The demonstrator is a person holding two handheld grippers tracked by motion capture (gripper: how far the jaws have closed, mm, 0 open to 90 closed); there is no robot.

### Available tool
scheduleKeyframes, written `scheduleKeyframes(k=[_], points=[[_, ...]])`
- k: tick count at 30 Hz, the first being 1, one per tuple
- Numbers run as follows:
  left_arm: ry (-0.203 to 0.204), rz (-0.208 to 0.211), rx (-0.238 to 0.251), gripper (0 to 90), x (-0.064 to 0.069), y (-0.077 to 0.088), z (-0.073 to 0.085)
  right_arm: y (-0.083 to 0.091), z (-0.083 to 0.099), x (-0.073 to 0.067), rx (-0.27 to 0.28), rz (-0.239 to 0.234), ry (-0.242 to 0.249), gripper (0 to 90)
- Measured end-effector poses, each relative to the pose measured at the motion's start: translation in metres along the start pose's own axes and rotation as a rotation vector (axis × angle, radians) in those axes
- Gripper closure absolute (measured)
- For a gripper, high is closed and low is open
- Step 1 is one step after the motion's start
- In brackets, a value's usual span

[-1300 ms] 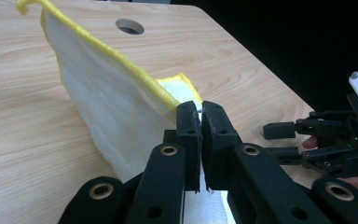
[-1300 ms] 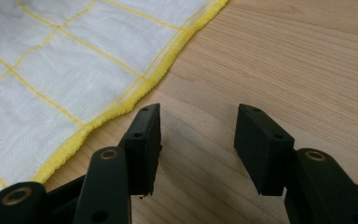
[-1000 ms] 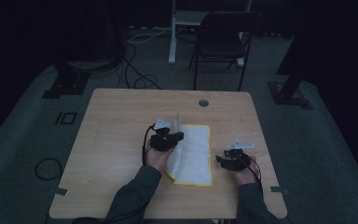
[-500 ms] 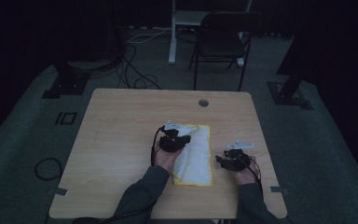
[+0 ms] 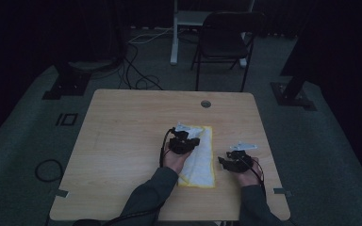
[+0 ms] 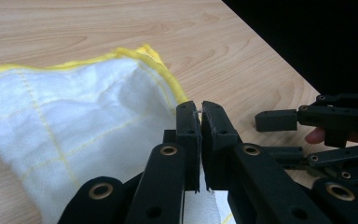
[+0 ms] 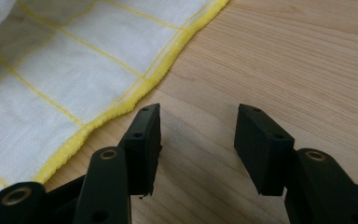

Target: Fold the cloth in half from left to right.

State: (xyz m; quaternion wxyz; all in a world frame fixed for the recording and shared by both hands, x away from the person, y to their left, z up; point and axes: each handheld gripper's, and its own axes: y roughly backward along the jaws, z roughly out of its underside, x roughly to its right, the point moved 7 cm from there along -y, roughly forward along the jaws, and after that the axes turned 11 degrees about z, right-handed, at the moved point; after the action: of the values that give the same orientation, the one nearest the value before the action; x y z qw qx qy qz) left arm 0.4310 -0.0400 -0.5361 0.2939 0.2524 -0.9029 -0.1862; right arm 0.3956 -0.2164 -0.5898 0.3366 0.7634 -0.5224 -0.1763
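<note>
**Left gripper pinching cloth, right idle**

High view dim; left gripper [image 5: 185, 142] covers part of the white yellow-edged gauze cloth [image 5: 202, 157]. Its jaws clamp a cloth fold. Right gripper [image 7: 198, 140] sits beside the hem, jaws apart, nothing between. Cloth lies on the light wooden table [image 5: 122, 132], long axis running away from the person.

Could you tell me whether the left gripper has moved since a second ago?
Yes. The left gripper has shifted right across the cloth, toward the table's right edge.
</note>
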Motion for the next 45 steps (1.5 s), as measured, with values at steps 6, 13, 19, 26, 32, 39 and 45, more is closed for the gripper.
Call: scheduleKeyframes(k=[6, 13, 19, 26, 32, 39, 45], points=[[0.009, 0.001, -0.002, 86.9, 0.002, -0.008, -0.004, 0.0, 0.0, 0.0, 0.0, 0.0, -0.001, 50.9], [0.013, 0.012, -0.013, 86.9, 0.006, -0.02, -0.009, 0.0, 0.0, 0.0, -0.002, -0.001, -0.002, 50.9], [0.012, 0.058, -0.031, 79.8, 0.008, -0.026, -0.009, 0.0, 0.0, 0.0, -0.002, -0.003, -0.004, 50.9], [-0.006, 0.046, -0.015, 73.6, 0.006, -0.003, -0.011, 0.0, 0.0, 0.0, -0.002, -0.002, -0.003, 50.9], [-0.033, 0.017, -0.021, 75.2, 0.0, 0.02, 0.001, 0.0, 0.0, 0.0, -0.002, 0.0, -0.001, 50.8], [-0.04, -0.01, -0.033, 87.5, -0.006, 0.037, 0.021, 0.001, 0.0, -0.001, -0.003, 0.0, -0.002, 50.8], [-0.024, -0.014, -0.039, 89.4, -0.01, 0.049, 0.04, 0.001, 0.001, -0.001, -0.003, -0.001, -0.002, 50.8]])
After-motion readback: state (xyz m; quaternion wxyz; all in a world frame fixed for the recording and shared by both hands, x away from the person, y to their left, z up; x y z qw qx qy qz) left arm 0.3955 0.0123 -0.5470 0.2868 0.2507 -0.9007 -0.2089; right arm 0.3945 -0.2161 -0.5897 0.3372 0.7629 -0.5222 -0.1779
